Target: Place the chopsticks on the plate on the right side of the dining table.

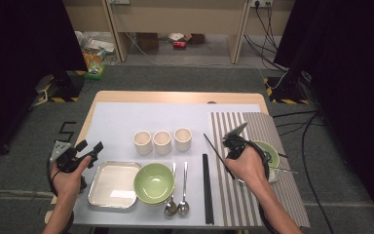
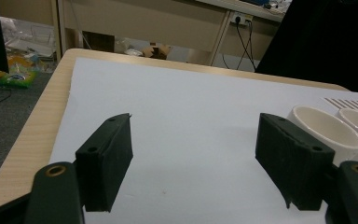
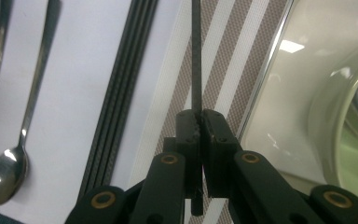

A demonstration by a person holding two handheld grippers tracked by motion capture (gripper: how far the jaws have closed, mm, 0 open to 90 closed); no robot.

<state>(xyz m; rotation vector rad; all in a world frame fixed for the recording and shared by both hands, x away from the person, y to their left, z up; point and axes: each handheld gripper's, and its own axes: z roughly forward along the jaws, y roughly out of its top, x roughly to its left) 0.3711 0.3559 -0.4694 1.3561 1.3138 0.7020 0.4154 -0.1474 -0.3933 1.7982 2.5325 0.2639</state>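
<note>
**One black chopstick pinched over the striped mat**

One thin, matte black chopstick (image 3: 196, 70) sits clamped between the fingers of my right gripper (image 3: 199, 122), its straight shaft running out over the woven, brown-and-white striped mat (image 3: 223, 60) on the bench (image 1: 175, 96). From the high view I see it slanting up and left of the hand, just right of the black chopsticks (image 1: 207, 187) lying flat on the smooth white sheet (image 1: 126, 122). Beside my right gripper sit a glossy pale tray (image 3: 289, 93) and the rounded rim of a green bowl (image 3: 354, 140).

My left gripper (image 2: 193, 163) holds its blocky, rubbery fingers wide apart with nothing between them, low over the white sheet near three round cream cups (image 1: 162, 141). Closer to me lie a square metal tray (image 1: 112, 185), a second green bowl (image 1: 154, 183) and two shiny steel spoons (image 1: 177, 204).
</note>
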